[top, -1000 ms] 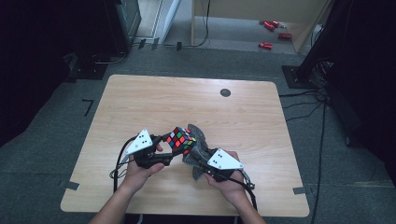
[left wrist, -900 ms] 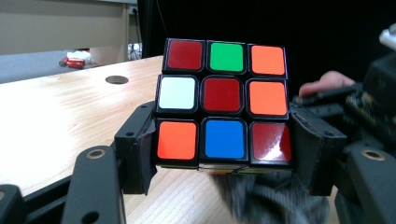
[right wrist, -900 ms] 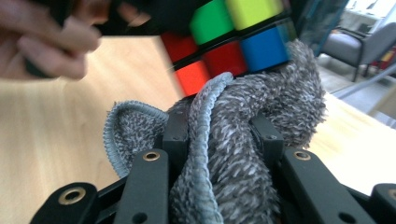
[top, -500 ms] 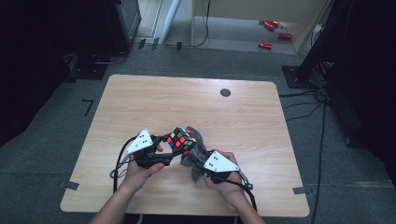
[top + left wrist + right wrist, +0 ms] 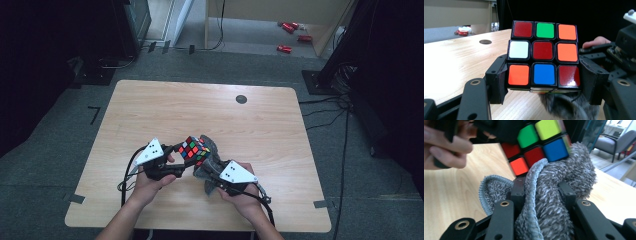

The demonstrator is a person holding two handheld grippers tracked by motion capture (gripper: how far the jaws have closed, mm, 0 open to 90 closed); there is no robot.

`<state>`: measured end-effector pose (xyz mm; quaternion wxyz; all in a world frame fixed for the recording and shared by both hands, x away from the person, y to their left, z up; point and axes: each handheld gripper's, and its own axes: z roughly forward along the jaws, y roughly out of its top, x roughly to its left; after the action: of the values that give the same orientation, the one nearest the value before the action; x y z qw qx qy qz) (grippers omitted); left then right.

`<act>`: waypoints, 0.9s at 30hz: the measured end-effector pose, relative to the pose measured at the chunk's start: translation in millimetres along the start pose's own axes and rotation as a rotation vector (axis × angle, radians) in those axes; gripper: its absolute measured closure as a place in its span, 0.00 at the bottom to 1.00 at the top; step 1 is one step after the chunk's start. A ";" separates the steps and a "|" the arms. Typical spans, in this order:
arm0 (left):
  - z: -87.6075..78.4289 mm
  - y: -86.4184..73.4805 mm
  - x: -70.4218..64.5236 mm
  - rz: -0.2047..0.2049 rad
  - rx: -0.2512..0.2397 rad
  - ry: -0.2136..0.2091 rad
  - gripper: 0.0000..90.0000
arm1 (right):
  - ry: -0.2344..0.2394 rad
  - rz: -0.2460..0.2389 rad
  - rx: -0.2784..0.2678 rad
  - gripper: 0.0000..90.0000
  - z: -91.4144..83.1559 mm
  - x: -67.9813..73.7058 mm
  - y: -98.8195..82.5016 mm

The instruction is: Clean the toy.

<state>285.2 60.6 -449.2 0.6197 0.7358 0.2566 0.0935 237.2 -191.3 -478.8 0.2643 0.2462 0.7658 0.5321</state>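
A colourful puzzle cube (image 5: 193, 149) (image 5: 543, 56) is held just above the wooden table (image 5: 165, 107) near its front middle. My left gripper (image 5: 181, 161) (image 5: 544, 86) is shut on the cube, its black pads pressing the lower sides. A grey fluffy cloth (image 5: 209, 159) (image 5: 546, 197) is bunched between the jaws of my right gripper (image 5: 206, 167) (image 5: 541, 192), which is shut on it. The cloth presses against the cube (image 5: 539, 142) from below and the right. In the left gripper view the cloth (image 5: 566, 106) shows under the cube.
A small dark round hole (image 5: 241, 99) sits at the table's far middle. Cables trail off the front edge from both grippers. Dark equipment and cables (image 5: 345, 80) stand on the floor to the right; red objects (image 5: 292, 35) lie far back.
The right hand with the cloth shifted slightly against the cube; the left hand and cube stayed put.
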 end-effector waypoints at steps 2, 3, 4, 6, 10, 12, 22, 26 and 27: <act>-1.3 0.3 1.5 -0.006 -0.003 0.005 0.39 | 0.020 -0.021 0.016 0.73 3.3 6.0 -0.7; -1.9 0.4 2.3 -0.007 -0.004 0.004 0.39 | 0.024 -0.037 0.022 0.73 4.2 8.0 -0.4; -2.4 0.4 2.8 -0.009 -0.006 0.004 0.39 | 0.022 -0.046 0.026 0.73 4.1 8.3 0.6; -2.9 0.7 3.2 -0.012 -0.010 0.005 0.39 | 0.019 -0.028 0.016 0.73 1.1 3.6 3.3; -0.6 -0.1 1.4 -0.010 -0.001 0.000 0.39 | -0.003 0.013 -0.010 0.73 -4.2 -5.2 4.1; 0.4 0.0 0.2 -0.006 0.001 -0.002 0.39 | 0.003 0.016 -0.003 0.73 -2.5 -2.4 2.8; -6.5 3.1 8.2 -0.030 -0.022 0.042 0.39 | 0.066 0.009 0.016 0.73 -2.0 1.5 5.3; -5.5 0.4 11.1 -0.030 -0.003 0.064 0.39 | 0.027 0.078 0.004 0.73 -9.7 -14.1 5.7; -4.8 -0.4 11.9 -0.028 0.003 0.072 0.39 | 0.008 0.093 0.003 0.73 -12.1 -18.6 5.7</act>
<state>293.0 70.7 -450.7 0.6103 0.7291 0.2893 0.1108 243.4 -210.1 -467.2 0.2357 0.2796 0.7555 0.5436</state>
